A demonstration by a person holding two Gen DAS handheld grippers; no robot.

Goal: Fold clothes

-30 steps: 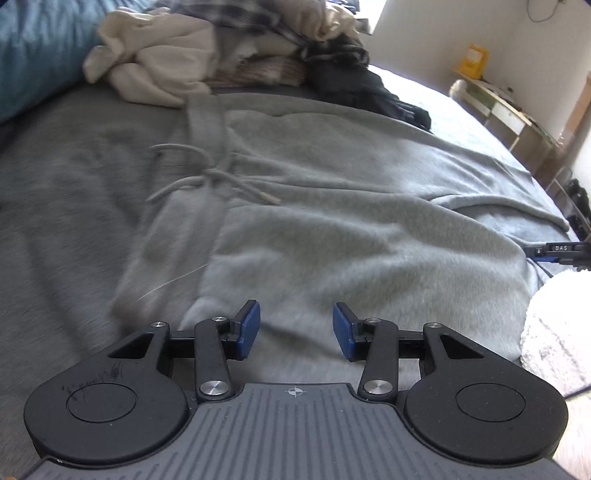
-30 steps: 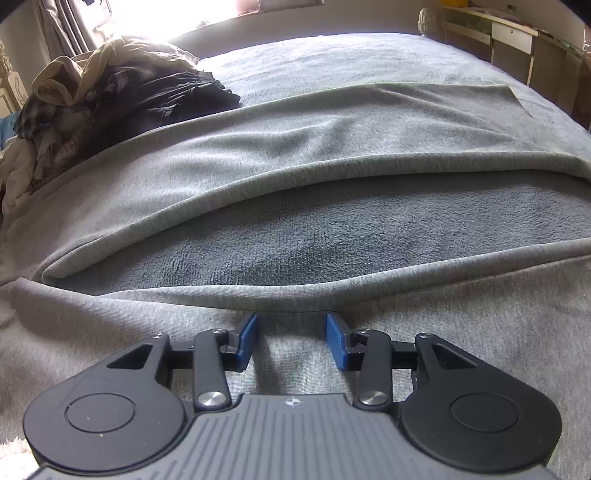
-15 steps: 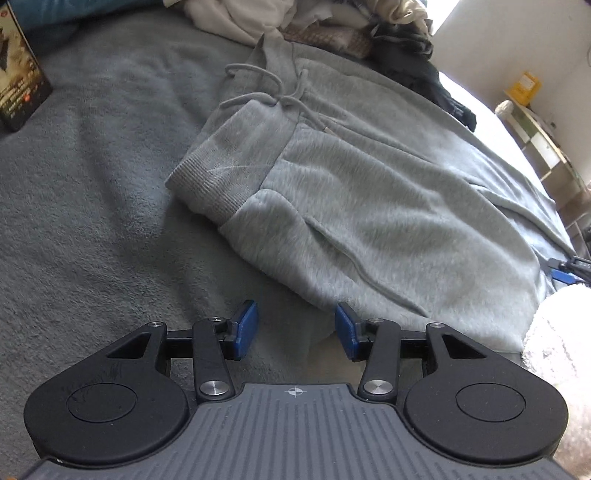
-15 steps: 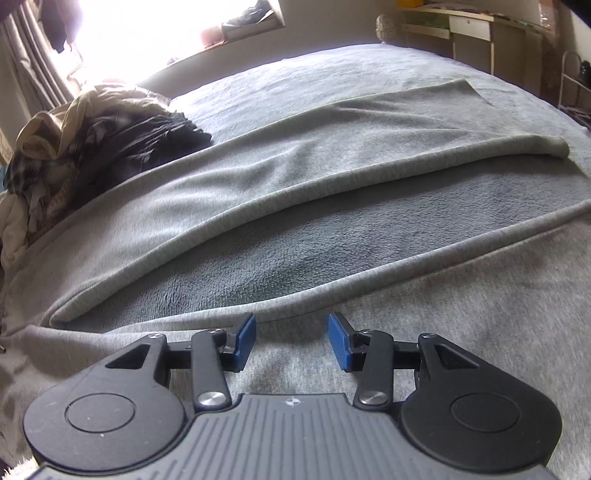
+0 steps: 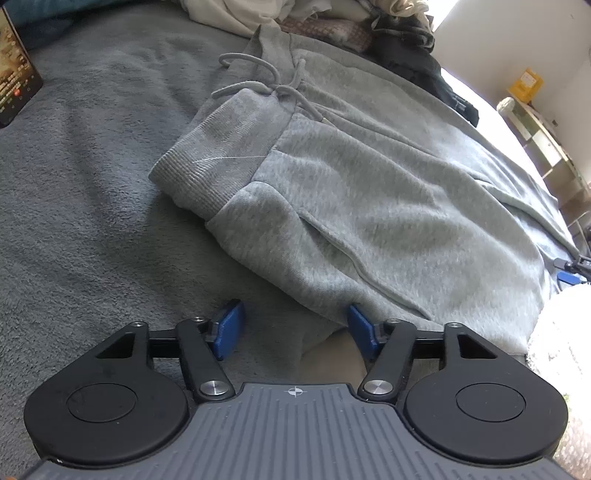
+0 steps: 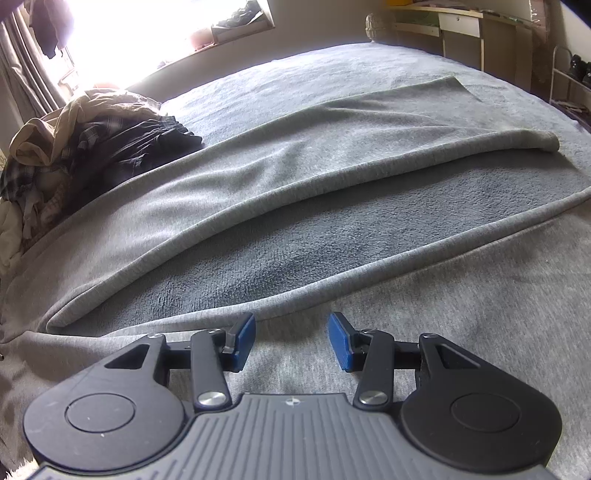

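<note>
Grey fleece sweatpants [image 5: 369,192] lie flat on the grey blanket [image 5: 85,192] — since half a second ago the left gripper [image 5: 293,328] has spread its blue pads wider at the pants' near hip edge, while the right gripper [image 6: 291,338], also agape, still hovers over the nearer leg. Both hold nothing. One clothes pile [image 6: 74,129] sits by the bright window [image 6: 155,26]; two pant legs stretch toward a desk [image 6: 461,26].
</note>
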